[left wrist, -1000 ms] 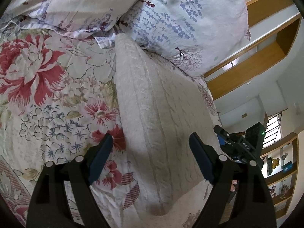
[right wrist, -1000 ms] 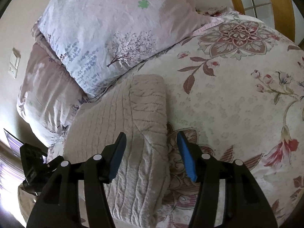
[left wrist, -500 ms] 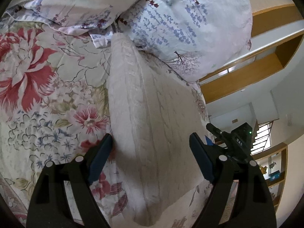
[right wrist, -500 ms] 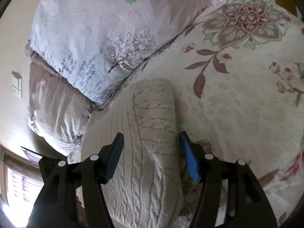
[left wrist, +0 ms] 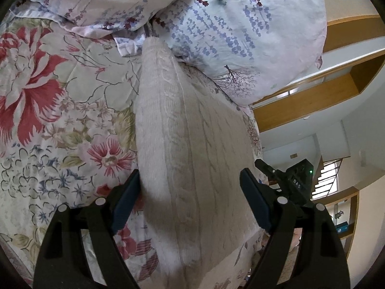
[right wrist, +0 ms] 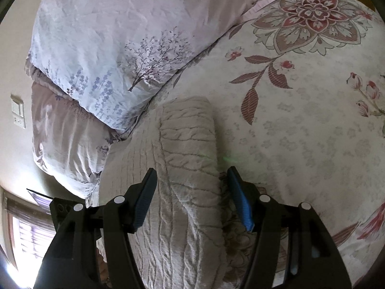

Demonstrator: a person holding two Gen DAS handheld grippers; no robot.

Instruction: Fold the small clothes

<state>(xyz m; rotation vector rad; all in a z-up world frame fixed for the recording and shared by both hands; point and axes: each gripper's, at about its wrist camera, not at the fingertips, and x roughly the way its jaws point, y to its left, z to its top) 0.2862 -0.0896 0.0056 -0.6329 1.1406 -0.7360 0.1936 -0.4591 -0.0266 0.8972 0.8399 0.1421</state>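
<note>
Both grippers have moved closer: the left gripper and right gripper, spread wide, now straddle the folded cable-knit sweater, probably ready to pinch.

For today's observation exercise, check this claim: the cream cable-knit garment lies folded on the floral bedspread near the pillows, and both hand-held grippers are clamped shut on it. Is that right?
One detail is wrong. The cream cable-knit garment does lie folded on the floral bedspread near the pillows, but both wrist views show the left hand-held gripper and right hand-held gripper open, jaws straddling the fold.
</note>
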